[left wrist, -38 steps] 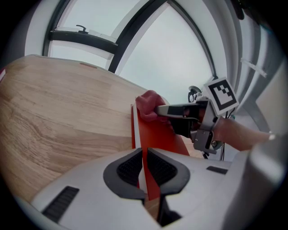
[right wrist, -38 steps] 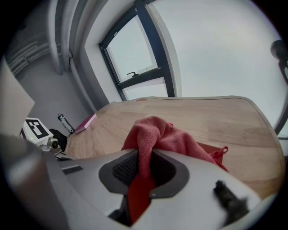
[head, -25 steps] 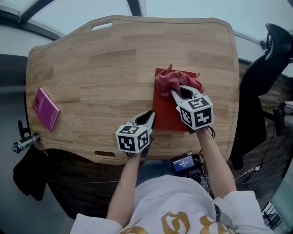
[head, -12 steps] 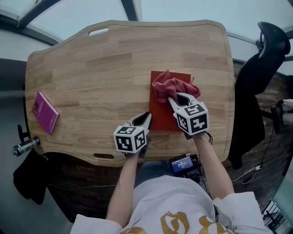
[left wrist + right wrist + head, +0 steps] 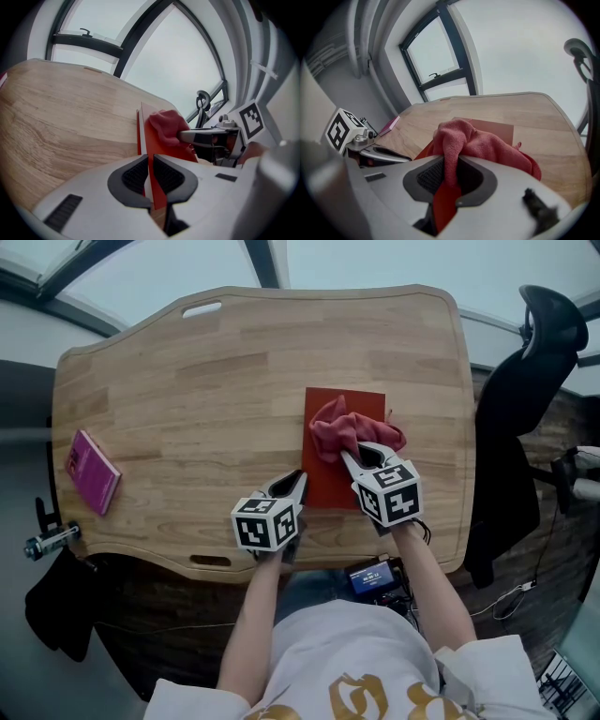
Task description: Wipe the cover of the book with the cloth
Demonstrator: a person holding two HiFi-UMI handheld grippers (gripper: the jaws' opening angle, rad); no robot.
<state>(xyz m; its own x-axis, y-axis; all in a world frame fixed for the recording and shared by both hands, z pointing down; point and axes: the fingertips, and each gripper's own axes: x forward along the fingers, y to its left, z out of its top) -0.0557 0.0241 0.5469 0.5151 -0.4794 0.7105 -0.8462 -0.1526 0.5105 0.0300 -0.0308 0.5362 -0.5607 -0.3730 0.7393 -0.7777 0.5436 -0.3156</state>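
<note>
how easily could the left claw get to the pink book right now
Probably not yet: the left claw is shut on the red book's edge. Nothing lies on the table between it and the pink book, so once it lets go the way looks free.

Office: wooden desk (image 5: 187, 381), swivel chair (image 5: 516, 418)

— Where's the book (image 5: 343, 405)?
— Flat on the wooden surface (image 5: 187, 399), red cover up, its near left corner pinched in the left tool (image 5: 298, 482).
— And the cloth (image 5: 342, 432)?
— Pinkish-red, bunched on the cover's middle, one fold gripped in the right tool (image 5: 361, 457).
</note>
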